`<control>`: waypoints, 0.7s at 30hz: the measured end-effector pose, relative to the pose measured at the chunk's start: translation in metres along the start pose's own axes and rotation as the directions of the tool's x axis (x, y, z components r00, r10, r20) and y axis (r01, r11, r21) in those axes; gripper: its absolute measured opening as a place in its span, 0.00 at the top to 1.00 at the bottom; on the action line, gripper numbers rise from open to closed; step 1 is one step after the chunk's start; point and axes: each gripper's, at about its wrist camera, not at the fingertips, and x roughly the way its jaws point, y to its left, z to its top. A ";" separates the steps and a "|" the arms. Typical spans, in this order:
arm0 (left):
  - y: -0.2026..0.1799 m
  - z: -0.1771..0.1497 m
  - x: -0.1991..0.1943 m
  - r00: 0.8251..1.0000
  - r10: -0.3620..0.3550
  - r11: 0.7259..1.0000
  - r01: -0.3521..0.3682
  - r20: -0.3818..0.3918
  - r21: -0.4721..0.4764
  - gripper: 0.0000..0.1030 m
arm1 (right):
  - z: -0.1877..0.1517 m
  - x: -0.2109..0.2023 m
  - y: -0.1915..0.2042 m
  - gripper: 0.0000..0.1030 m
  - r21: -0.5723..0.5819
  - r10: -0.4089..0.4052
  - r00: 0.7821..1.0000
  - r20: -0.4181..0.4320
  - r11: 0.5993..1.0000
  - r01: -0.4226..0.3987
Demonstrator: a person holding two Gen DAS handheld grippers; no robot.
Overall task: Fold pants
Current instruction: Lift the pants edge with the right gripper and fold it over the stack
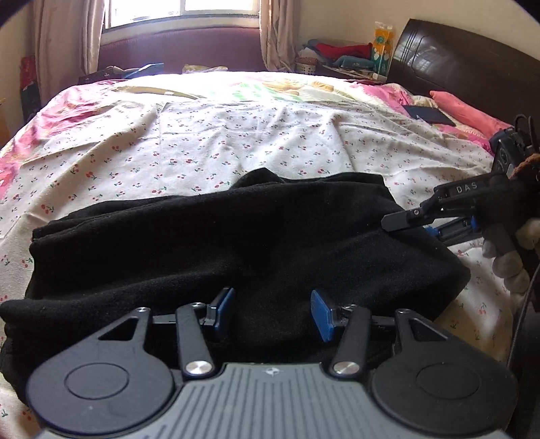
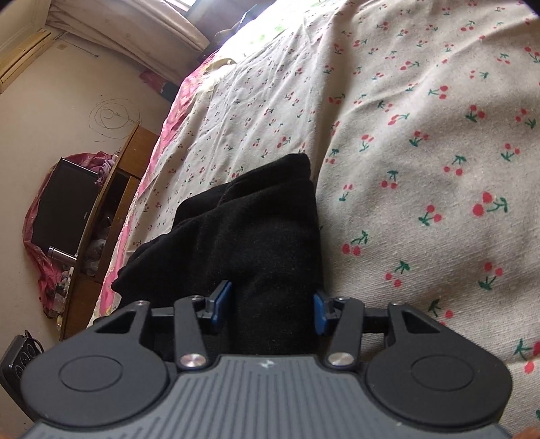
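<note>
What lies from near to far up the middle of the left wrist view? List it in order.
left gripper → black pants → cherry-print sheet → maroon window seat → window

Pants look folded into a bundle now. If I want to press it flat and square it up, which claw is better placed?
Left, probably. The left claw hangs open over the middle of the black pants; the right claw, also open, sits at their end beside the cherry-print sheet.
</note>
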 end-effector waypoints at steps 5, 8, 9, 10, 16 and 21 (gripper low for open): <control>0.009 0.007 0.004 0.997 0.033 0.999 -0.032 0.067 -0.016 0.39 | -0.008 -0.001 0.003 0.51 0.013 0.015 0.998 0.057 1.000 -0.016; 0.013 -0.004 0.019 0.991 0.130 0.991 -0.130 0.002 0.018 0.39 | -0.018 0.000 -0.004 0.70 0.071 0.002 0.997 0.077 0.997 -0.007; 0.014 -0.007 0.018 0.991 0.131 0.991 -0.131 -0.002 0.030 0.39 | -0.019 -0.001 -0.001 0.74 0.081 -0.001 0.997 0.083 0.997 -0.006; 0.013 -0.010 0.016 0.991 0.131 0.991 -0.131 0.001 0.040 0.38 | -0.018 -0.003 0.005 0.81 0.081 0.010 0.996 0.092 0.997 -0.017; 0.034 -0.016 -0.008 0.993 0.114 0.993 -0.114 0.021 -0.023 0.38 | -0.003 -0.016 0.103 0.86 -0.112 0.062 0.992 0.105 0.992 -0.050; 0.069 -0.038 -0.019 0.995 0.084 0.990 -0.089 -0.045 -0.108 0.38 | -0.001 0.004 0.176 0.86 -0.195 0.131 0.988 0.086 0.974 -0.112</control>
